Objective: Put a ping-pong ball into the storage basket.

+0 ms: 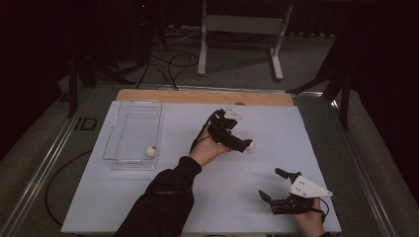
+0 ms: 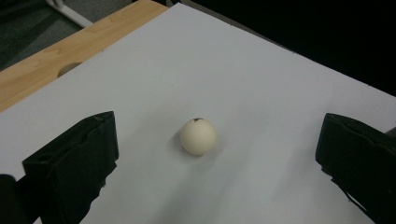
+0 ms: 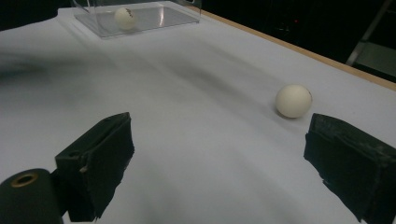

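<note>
A white ball [image 1: 250, 144] lies on the white table sheet [image 1: 296, 128] right of centre. My left gripper [image 1: 241, 140] reaches it from the left, held by a hand in a dark sleeve. In the left gripper view the ball [image 2: 199, 136] sits on the sheet between the wide-open jaws of that gripper [image 2: 215, 161], touching neither. My right gripper [image 1: 271, 183] rests open near the front right corner, nothing in it. From the right gripper [image 3: 224, 172] the same ball [image 3: 293, 100] shows ahead to the right, beyond the jaws. A second white ball [image 1: 149, 151] lies in a clear tray.
The clear plastic tray [image 1: 132, 129] stands at the left of the sheet, its ball at the near right corner; it also appears far off as the tray [image 3: 154, 18] in the right gripper view. A wooden strip [image 1: 207, 97] runs along the table's far edge. Cables lie on the floor beyond.
</note>
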